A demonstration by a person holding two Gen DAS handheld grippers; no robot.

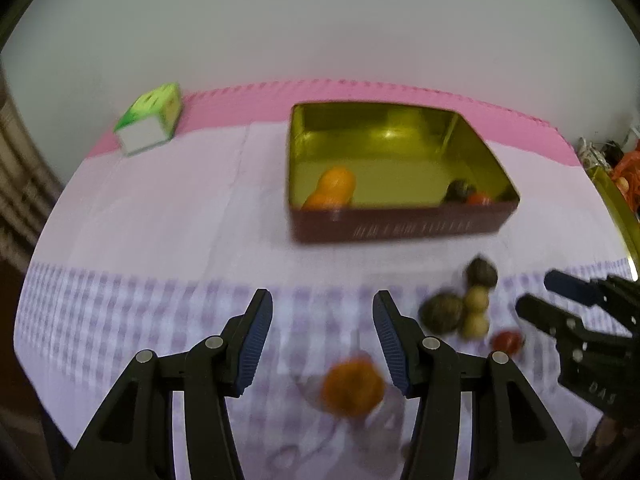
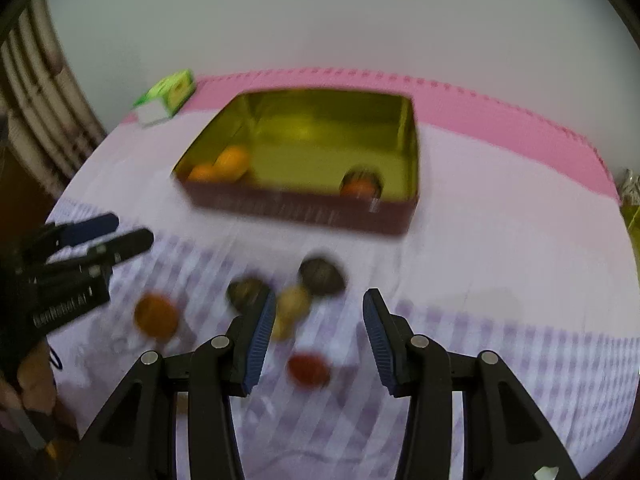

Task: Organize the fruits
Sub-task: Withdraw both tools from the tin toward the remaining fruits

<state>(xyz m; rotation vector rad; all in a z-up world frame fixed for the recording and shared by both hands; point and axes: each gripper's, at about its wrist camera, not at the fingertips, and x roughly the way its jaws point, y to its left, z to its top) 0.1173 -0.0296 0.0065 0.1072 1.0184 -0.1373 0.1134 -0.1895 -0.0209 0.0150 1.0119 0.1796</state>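
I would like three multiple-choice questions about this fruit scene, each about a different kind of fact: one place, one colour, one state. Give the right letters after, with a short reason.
1. Where is the green-and-white carton?
A. inside the tin
B. at the far left of the table, on the pink mat's edge
C. between the left gripper's fingers

2. What colour is the inside of the tin?
A. gold
B. blue
C. white

3. How is the left gripper?
A. shut on a fruit
B. open, holding nothing
C. out of view

Answers:
1 B: the carton stands apart from the tin, on the mat's edge.
2 A: the tin's inner walls shine gold; its outside is dark red.
3 B: the left gripper has its fingers wide apart, and the orange fruit lies on the tablecloth beneath.
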